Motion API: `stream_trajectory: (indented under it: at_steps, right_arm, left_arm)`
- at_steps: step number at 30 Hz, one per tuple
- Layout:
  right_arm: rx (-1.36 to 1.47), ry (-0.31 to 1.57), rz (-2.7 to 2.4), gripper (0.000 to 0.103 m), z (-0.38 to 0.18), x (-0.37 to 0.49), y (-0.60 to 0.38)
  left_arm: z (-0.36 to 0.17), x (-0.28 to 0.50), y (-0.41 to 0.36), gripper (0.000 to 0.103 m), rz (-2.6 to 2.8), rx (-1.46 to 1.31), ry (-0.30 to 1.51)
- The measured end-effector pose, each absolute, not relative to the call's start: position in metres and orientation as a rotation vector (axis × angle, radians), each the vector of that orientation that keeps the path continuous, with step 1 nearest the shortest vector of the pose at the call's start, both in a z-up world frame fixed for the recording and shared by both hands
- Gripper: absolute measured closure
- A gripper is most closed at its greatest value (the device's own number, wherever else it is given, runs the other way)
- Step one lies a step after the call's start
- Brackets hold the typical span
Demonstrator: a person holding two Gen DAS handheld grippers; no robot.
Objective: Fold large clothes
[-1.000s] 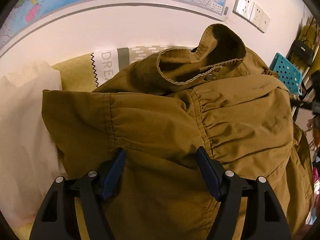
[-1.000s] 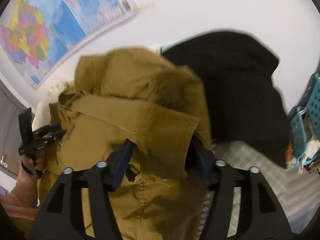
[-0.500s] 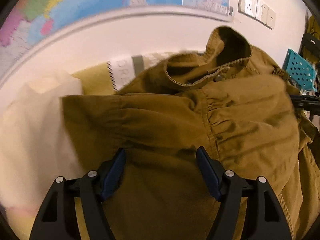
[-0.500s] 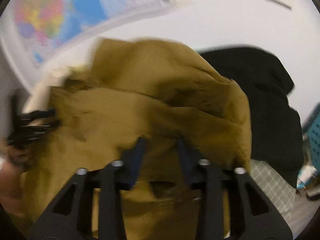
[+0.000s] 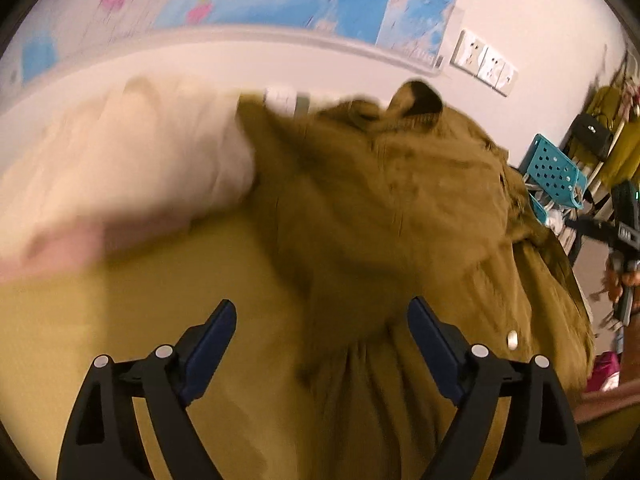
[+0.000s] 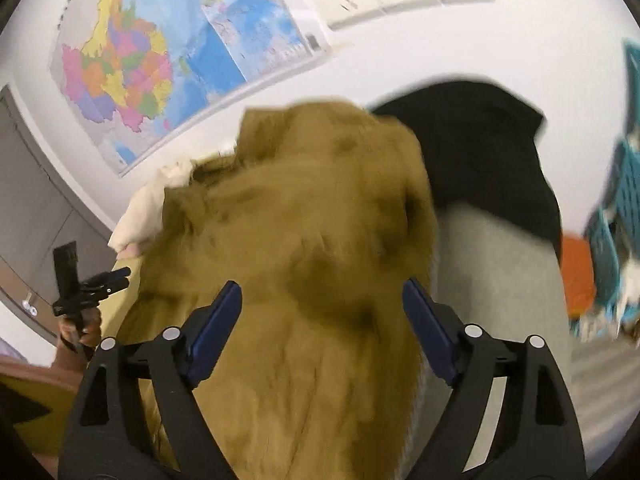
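An olive-brown garment (image 5: 400,216) lies bunched in a heap on a yellow-green sheet (image 5: 140,300), its collar at the far end. My left gripper (image 5: 322,332) is open just above the garment's near left edge, nothing between its fingers. The garment also fills the right wrist view (image 6: 300,248). My right gripper (image 6: 322,316) is open over its near part, nothing held. Both views are motion-blurred. The other gripper shows small at the left of the right wrist view (image 6: 88,288).
A white cloth pile (image 5: 120,160) lies left of the garment. A black garment (image 6: 480,152) lies to its right on grey patterned bedding (image 6: 500,280). A teal basket (image 5: 552,168) stands at the right. A wall map (image 6: 160,60) and sockets (image 5: 484,64) are behind.
My right gripper has opened and let go of the garment. My left gripper has swung left and back, so the sheet now shows under it. The garment has settled lower.
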State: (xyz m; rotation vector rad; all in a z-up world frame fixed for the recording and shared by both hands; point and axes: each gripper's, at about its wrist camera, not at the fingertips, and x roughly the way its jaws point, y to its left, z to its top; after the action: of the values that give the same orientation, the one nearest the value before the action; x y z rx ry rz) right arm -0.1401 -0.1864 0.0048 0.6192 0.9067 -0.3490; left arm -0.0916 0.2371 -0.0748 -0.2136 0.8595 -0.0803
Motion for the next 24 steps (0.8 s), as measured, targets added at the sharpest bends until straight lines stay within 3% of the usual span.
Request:
stream_trajectory:
  at_steps: [10,18,24]
  right_arm:
    - [0.859,0.913,-0.337,0.016,-0.03,-0.246,-0.148]
    - [0.901,0.887,-0.176,0.016,-0.036,-0.254,-0.11]
    - [0.895,0.88,-0.073,0.016,-0.038,-0.246,-0.087]
  left_arm:
    - [-0.112,-0.161,0.231,0.018,-0.294,-0.413,0.971]
    - [-0.118,-0.188,0.202,0.007,-0.448,-0.47,0.993]
    - [-0.124,-0.194,0.189,0.007,-0.575,-0.584,0.989]
